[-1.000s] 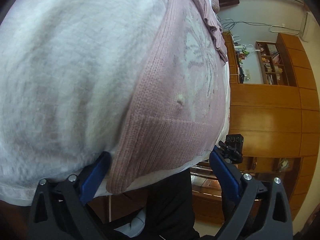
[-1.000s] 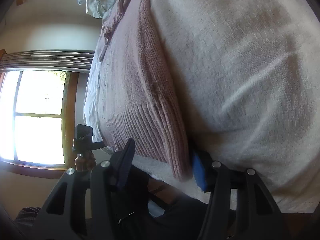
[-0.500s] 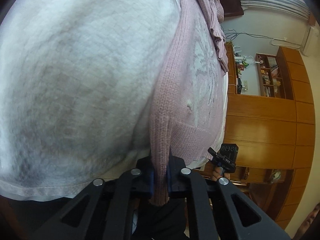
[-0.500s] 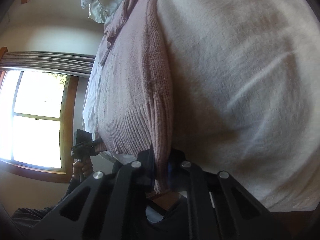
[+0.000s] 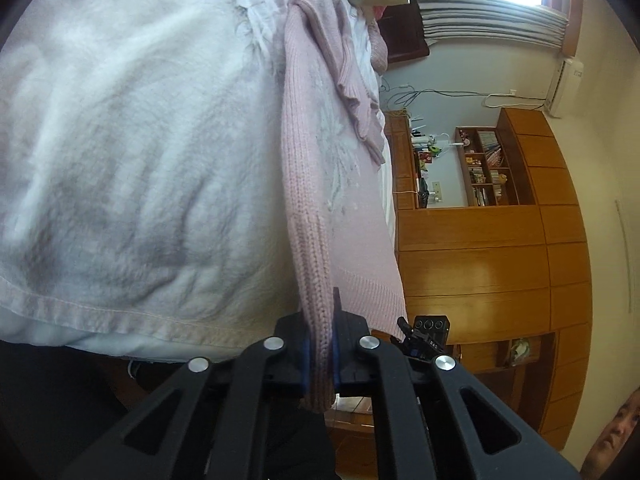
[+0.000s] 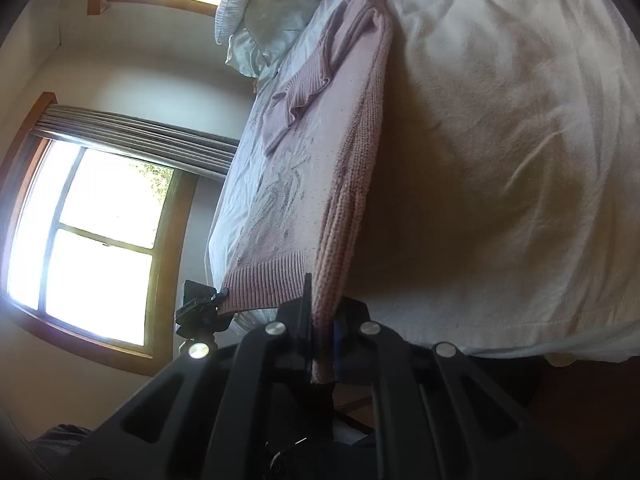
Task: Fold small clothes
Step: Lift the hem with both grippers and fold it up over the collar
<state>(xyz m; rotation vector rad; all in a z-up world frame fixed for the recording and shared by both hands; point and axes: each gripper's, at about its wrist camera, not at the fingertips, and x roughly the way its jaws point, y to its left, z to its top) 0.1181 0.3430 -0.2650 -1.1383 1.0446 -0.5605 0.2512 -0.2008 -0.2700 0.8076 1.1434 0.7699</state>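
A pink knit sweater [image 5: 320, 168] lies spread on a white bedsheet [image 5: 132, 152], its far sleeves bunched toward the pillows. My left gripper [image 5: 320, 344] is shut on one bottom corner of the hem, the ribbed edge pinched between the blue pads. My right gripper [image 6: 322, 336] is shut on the other bottom corner of the pink sweater [image 6: 304, 184]. Each view shows the opposite gripper at the far hem corner: the right one [image 5: 426, 334] and the left one [image 6: 200, 304]. The held hem is raised slightly off the bedsheet [image 6: 500, 152].
Pillows [image 6: 264, 20] lie at the head of the bed. A wooden wall unit with shelves [image 5: 488, 216] stands beyond one side, a bright window [image 6: 92, 240] beyond the other. A person's dark clothing fills the space under the grippers.
Both grippers went from open around the hem corners to shut on them, and they have since lifted and drawn back, so more of the sweater and bed shows.
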